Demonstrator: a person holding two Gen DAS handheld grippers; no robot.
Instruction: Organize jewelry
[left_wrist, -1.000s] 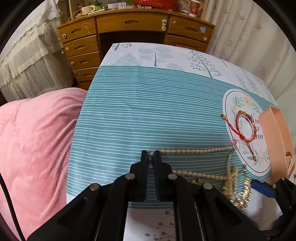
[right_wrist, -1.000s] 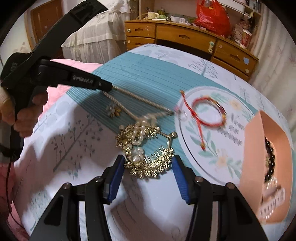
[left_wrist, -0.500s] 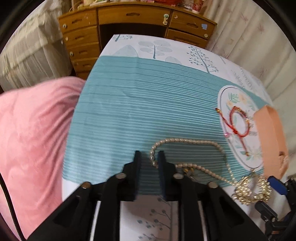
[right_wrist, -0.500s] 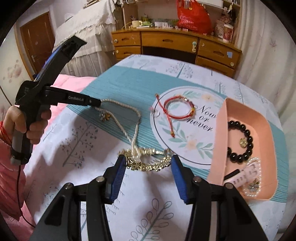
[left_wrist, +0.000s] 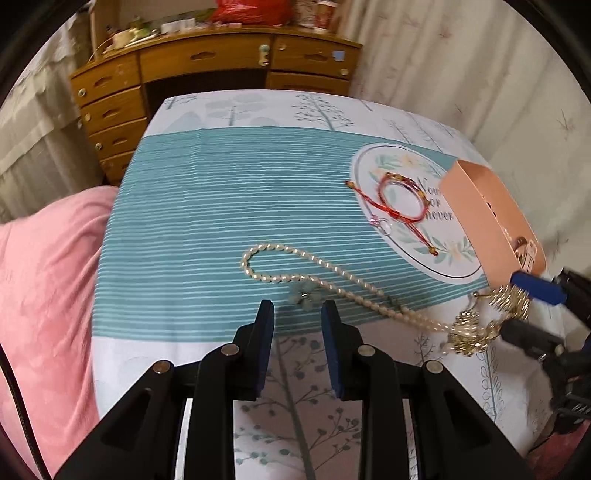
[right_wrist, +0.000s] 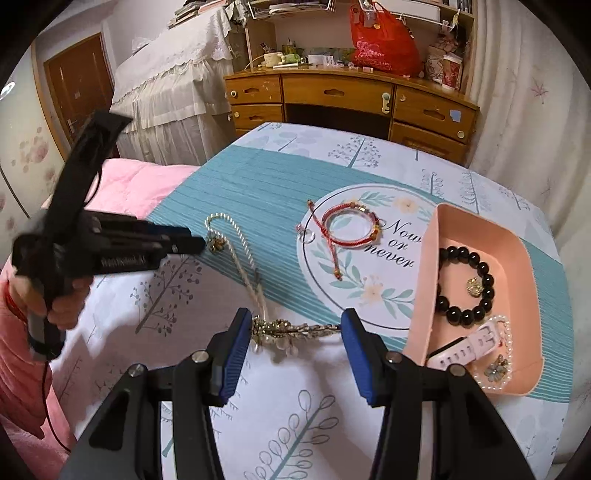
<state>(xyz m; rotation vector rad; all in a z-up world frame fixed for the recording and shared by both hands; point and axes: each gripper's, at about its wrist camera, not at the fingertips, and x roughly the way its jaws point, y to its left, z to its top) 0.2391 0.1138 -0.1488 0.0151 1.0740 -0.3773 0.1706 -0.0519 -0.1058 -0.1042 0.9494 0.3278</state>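
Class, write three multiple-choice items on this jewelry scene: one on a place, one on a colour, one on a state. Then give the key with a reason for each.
1. Where does the black bead bracelet lie?
A. On the round printed mat
B. Inside the pink tray
C. On the wooden desk

2. What colour is the cord bracelet on the round printed mat?
A. Red
B. Green
C. White

3. How does the left gripper stand to the pearl necklace?
A. Shut on it
B. Lifting it off the bed
C. Open, not holding it

Key:
1 B, the right wrist view shows the beads within the tray's walls.
2 A, the looped cord is red in both views.
3 C, its fingers are apart and the necklace lies flat on the striped cloth ahead of them.
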